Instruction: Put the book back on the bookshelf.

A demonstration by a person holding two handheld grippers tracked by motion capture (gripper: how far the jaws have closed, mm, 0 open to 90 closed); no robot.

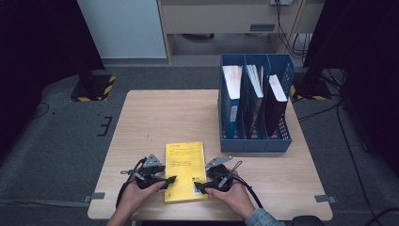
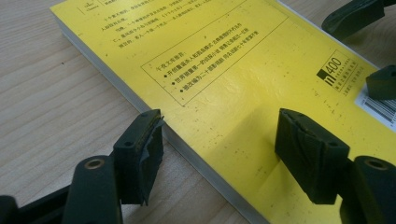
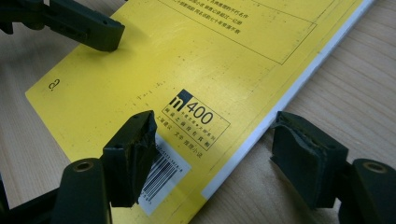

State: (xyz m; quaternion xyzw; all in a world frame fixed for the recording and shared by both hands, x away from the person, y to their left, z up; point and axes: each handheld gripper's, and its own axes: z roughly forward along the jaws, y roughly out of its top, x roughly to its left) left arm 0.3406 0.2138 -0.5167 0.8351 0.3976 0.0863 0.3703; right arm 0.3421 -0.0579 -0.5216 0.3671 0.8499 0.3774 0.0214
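Note:
A yellow paperback book (image 1: 185, 165) lies flat on the wooden table (image 1: 160, 113) near its front edge, back cover up, with a barcode sticker (image 3: 161, 175) at one corner. My left gripper (image 1: 170, 181) straddles the book's left page edge (image 2: 187, 149). One pad (image 2: 144, 149) sits on the table right against that edge and the other pad (image 2: 308, 149) hovers over the cover, so the jaws are open. My right gripper (image 1: 197, 186) straddles the right edge, also open. One of its pads (image 3: 133, 154) is over the barcode and the other (image 3: 303, 158) is over bare wood.
A blue file rack (image 1: 256, 143) with three slots holding upright books and folders stands at the table's back right. Grey tape tabs (image 1: 98, 195) mark the table's front corners. Dark carpet surrounds the table.

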